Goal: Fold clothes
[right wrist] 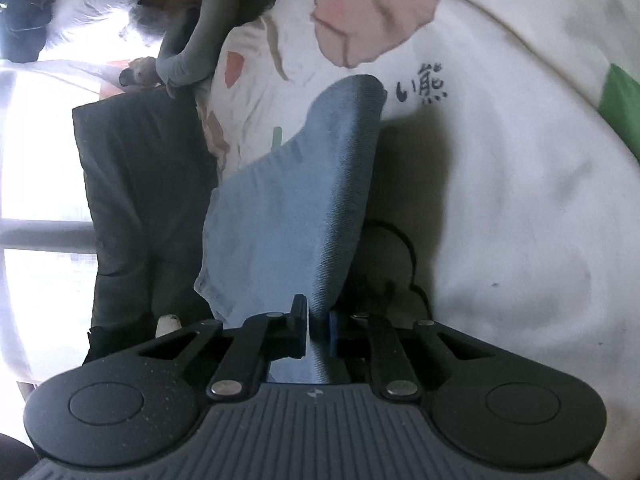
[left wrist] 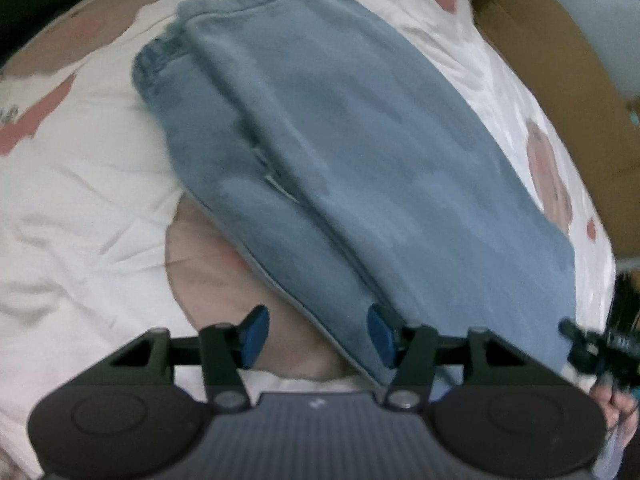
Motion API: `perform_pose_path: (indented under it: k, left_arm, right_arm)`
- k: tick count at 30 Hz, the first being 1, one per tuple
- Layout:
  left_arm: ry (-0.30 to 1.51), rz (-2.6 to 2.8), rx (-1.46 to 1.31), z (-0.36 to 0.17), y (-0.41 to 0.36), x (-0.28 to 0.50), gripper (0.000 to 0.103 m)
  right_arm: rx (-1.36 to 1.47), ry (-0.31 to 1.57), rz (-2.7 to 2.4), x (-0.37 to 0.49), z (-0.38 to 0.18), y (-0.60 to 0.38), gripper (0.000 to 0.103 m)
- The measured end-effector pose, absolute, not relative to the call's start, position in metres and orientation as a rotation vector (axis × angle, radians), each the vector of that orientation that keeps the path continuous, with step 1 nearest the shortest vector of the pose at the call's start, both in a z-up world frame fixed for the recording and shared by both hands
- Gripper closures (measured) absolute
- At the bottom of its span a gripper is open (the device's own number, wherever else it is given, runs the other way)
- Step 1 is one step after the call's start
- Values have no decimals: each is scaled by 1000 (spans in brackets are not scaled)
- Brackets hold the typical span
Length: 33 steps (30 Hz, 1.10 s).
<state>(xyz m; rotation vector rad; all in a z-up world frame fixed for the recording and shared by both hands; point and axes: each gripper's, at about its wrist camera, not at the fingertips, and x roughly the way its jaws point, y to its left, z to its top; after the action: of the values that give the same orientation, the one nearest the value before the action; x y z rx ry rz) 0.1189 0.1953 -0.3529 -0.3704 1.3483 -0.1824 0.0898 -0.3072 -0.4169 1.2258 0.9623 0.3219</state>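
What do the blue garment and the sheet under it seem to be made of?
Garment: likely denim, matte; a diagonal twill weave shows near the right claw shut on it. Sheet: thin woven cloth, perhaps cotton, printed, finely creased.

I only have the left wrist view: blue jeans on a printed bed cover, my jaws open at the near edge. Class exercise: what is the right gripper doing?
Observer: The right gripper is shut on a fold of the jeans.
Operator: Is that fold flat on the cover?
Observer: No, it stands up from the cover and casts a shadow on it.
Operator: Anything else over there that I can't see?
Observer: A grey sleeve at the bed's far edge.
Operator: And my left gripper?
Observer: Open, as you see; the jeans' edge lies between its pads, unpinched.
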Motion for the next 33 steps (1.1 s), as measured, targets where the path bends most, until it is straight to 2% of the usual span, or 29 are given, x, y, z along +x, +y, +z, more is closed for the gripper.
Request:
perform_pose_path:
  k: [9, 15, 18, 20, 28, 33]
  left_arm:
    - [1331, -187, -437, -371, 195, 125, 45]
    - [1306, -189, -529, -384, 206, 128, 47]
    - [1305, -194, -518, -383, 202, 126, 55]
    - [1306, -207, -516, -383, 200, 127, 65]
    - [1321, -228, -516, -381, 189, 134, 76]
    - [1347, -292, -487, -379, 176, 131, 78]
  right_arm:
    - [1253, 996, 236, 109, -437, -301, 89]
    - [1272, 1026, 229, 116, -447, -299, 96]
    - [1217, 1032, 227, 120, -435, -296, 97]
    - [1190, 1031, 228, 122, -427, -295, 97]
    - [1150, 1033, 237, 130, -404, -304, 98]
    - [1128, 1007, 220, 133, -393, -319, 98]
